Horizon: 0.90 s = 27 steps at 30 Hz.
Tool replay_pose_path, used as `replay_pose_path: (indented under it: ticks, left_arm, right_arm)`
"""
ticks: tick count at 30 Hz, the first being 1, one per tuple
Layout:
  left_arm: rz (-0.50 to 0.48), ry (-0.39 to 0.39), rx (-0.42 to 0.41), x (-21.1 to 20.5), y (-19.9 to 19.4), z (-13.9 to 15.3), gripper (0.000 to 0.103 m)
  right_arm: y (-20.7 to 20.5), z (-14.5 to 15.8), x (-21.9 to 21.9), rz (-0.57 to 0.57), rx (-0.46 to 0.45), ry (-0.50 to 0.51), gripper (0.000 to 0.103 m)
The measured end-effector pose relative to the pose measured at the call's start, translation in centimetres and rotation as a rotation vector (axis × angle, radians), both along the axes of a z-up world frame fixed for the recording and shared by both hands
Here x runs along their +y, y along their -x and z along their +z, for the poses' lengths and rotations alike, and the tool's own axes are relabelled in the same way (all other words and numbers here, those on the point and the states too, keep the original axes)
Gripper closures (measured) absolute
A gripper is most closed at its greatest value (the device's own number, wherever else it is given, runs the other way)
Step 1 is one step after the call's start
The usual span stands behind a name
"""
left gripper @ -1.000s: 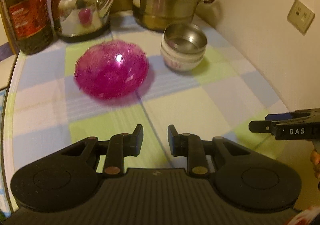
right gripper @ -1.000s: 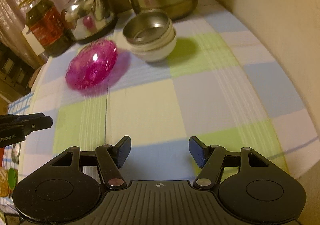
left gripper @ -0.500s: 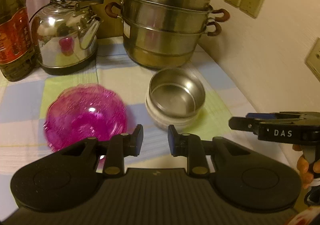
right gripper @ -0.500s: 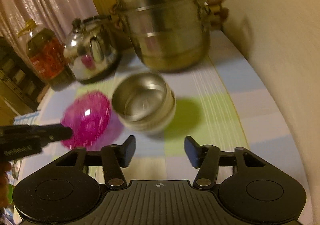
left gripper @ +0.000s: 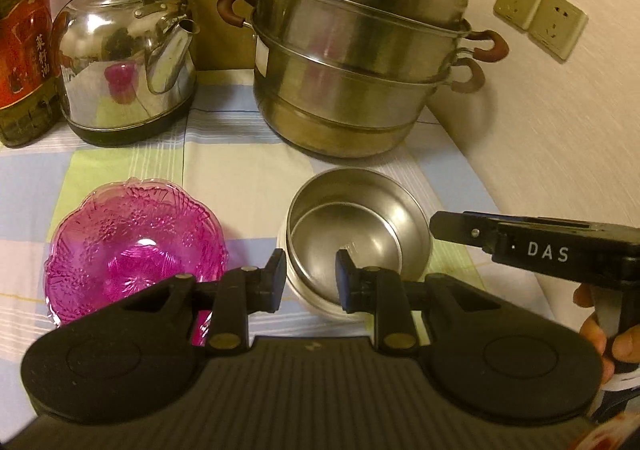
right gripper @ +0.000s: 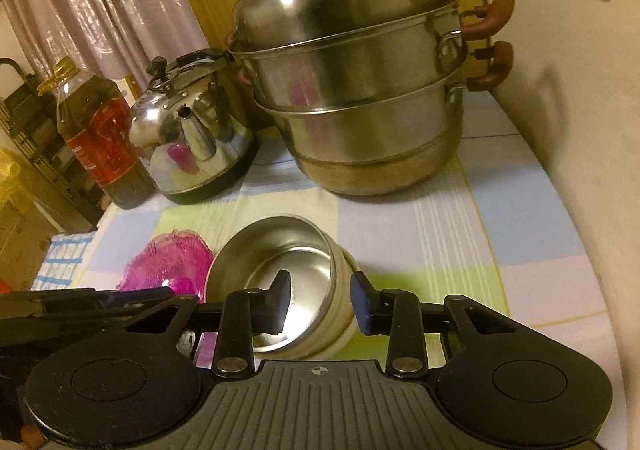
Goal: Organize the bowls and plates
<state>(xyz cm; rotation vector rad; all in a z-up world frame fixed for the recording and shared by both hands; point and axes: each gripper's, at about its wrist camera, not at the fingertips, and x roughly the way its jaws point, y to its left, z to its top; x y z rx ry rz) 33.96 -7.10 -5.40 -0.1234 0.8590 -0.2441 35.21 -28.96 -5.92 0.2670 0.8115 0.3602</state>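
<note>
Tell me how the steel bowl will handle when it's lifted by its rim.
The steel bowl looks thin-walled, so probably light and stiff. Its polished wall is likely slippery between the pads. It sits tilted inside the white bowl, so it may rock or drag that bowl as it comes out.

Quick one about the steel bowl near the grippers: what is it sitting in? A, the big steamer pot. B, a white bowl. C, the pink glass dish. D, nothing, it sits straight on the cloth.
B: the steel bowl is nested inside a white bowl, whose pale wall shows under the steel rim, while the pink glass dish lies apart to its left.
</note>
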Motion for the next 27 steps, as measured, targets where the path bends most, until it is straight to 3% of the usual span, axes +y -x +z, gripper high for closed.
replay_pose_path:
  ticks: [4,10,14,20,27]
  left_arm:
    - [0.023,0.001,0.015,-0.1,-0.9,-0.5,0.080]
    - [0.045,0.001,0.034,-0.1,-1.8,-1.2,0.081]
    - [0.048,-0.002,0.040,-0.2,-2.3,-1.5,0.088]
    - [0.042,-0.008,0.052,-0.2,-2.7,-1.9,0.098]
    - [0.035,-0.009,0.054,-0.3,-3.0,-1.9,0.097]
  right_arm:
    - [-1.1,-0.4,0.1,0.013,-0.004,-0.001,0.075]
    - [-2.2,-1.0,0.0,0.020,-0.005,-0.013,0.091]
    - [-2.7,-1.3,0.0,0.024,-0.009,-0.011,0.100]
    - [-3.1,-1.6,0.1,0.027,-0.002,-0.005,0.102]
    - [-3.7,-1.8,0.3,0.033,0.009,0.010,0.102]
